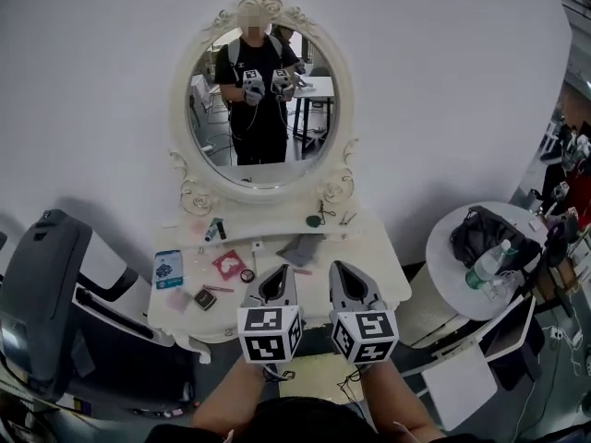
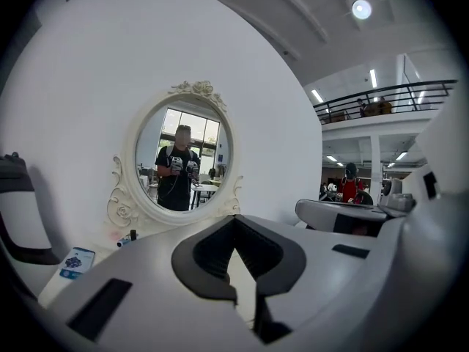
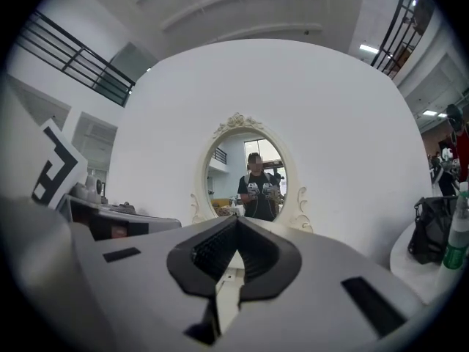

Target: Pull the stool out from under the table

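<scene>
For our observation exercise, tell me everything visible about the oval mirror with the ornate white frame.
The oval mirror with the ornate white frame stands upright at the back of the white dressing table, against the white wall. Its frame looks carved, with a scrolled crest on top and rosettes low on both sides. The glass reflects a dark-clothed person and a bright room.

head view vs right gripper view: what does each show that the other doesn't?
Head view only: the vanity top and its clutter, such as the blue card. Right gripper view only: the right gripper close up, fingers shut on nothing, plus the balcony railing. Both: the oval mirror and the black bag on the round side table.
</scene>
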Motion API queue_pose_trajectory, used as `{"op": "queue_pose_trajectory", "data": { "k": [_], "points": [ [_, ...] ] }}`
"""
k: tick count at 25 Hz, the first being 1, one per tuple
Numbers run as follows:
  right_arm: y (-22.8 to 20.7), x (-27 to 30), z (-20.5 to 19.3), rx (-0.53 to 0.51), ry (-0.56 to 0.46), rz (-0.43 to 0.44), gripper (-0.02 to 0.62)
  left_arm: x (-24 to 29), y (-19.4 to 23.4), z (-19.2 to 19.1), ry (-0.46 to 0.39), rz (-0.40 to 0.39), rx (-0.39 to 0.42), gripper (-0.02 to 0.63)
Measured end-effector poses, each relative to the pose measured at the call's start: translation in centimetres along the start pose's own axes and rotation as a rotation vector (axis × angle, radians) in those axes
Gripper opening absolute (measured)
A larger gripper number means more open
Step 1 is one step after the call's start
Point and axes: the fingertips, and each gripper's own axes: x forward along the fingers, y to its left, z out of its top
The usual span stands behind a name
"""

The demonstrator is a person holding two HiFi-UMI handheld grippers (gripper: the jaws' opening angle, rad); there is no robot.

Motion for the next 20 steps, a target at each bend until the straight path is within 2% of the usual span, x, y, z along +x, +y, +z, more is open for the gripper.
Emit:
{"op": "queue_pose_trajectory", "data": {
  "k": [9,14,20],
  "points": [
    [4.8,2.9,-0.6,0.022,0.016,0.11,0.008,-1.4,4.4,0.0,0.009,0.072,-0.026,0.0],
    [6.8,3.9,-1.3,0.033,0.032,0.15,0.008,-2.1,6.0,-0.4,0.017,0.104,-0.012,0.0],
    [7.4,3.8,-2.0,0.04,0.049,0.163,0.008,-2.6,5.9,-0.5,0.027,0.09,-0.02,0.0]
  ]
}}
